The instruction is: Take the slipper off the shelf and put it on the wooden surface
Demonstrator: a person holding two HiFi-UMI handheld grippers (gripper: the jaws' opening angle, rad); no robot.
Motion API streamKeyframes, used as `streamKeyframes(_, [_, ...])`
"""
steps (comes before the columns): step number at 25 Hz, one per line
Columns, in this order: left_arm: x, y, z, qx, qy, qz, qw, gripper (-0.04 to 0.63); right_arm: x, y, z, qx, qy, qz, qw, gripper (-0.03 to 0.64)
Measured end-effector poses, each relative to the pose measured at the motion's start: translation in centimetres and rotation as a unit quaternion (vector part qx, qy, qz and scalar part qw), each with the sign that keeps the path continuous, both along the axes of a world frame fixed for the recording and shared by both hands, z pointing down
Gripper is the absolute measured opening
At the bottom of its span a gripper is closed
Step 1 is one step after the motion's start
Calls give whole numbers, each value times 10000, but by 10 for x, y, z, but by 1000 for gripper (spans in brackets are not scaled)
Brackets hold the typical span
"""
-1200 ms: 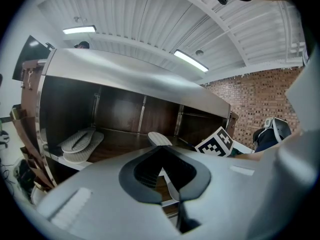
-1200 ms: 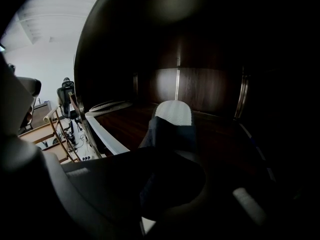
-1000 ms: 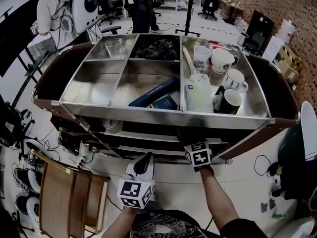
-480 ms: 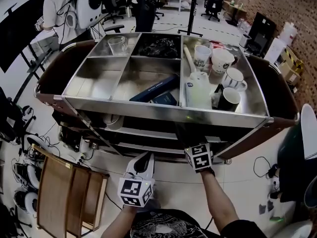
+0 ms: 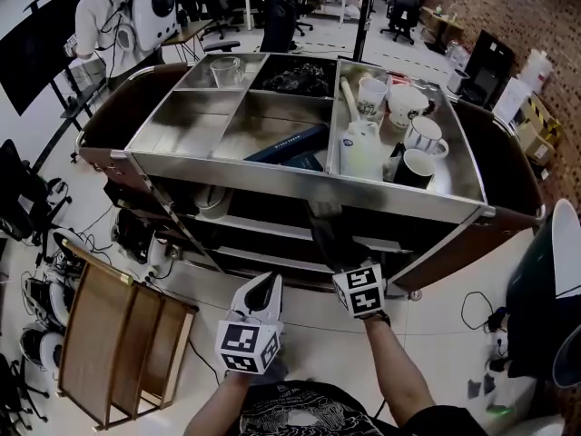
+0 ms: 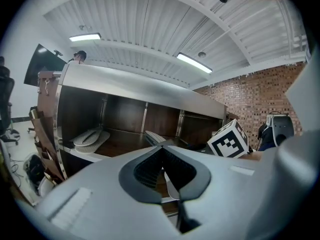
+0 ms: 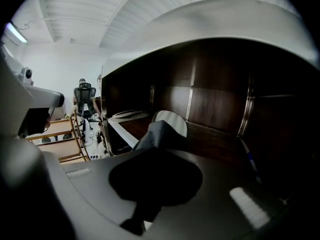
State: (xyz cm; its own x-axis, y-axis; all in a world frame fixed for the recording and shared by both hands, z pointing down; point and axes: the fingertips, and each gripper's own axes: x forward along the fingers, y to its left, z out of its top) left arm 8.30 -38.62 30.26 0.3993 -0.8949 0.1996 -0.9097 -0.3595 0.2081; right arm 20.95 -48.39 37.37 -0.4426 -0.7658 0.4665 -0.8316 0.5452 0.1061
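A dark slipper (image 5: pixel 325 234) with a pale ribbed sole hangs in front of the cart's middle shelf (image 5: pixel 263 230), and my right gripper (image 5: pixel 343 266) is shut on its near end. In the right gripper view the slipper (image 7: pixel 162 130) sticks out past the closed jaws of the right gripper (image 7: pixel 155 151) towards the dark wood shelf. My left gripper (image 5: pixel 269 282) hovers to the left of it, shut and empty. In the left gripper view the tips of the left gripper (image 6: pixel 162 146) meet, with the slipper's sole (image 6: pixel 152 135) beyond. The wooden rack (image 5: pixel 118 334) stands on the floor at lower left.
The cart's steel top tray (image 5: pixel 300 184) holds mugs, a jug and a dark box. A pair of pale slippers (image 6: pixel 90 136) lies at the shelf's left end. Cables and gear litter the floor at left. A person with a backpack (image 5: pixel 118 16) stands behind the cart.
My right gripper has drawn back and up from the shelf, and the dark slipper now shows in front of the shelf. The left gripper has shifted a little.
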Motion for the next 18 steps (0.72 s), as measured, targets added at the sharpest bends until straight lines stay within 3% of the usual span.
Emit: streamKeyframes(18, [-4, 90, -11, 228, -24, -810, 9965, 5, -37, 103, -38, 301, -212, -903, 9952, 12])
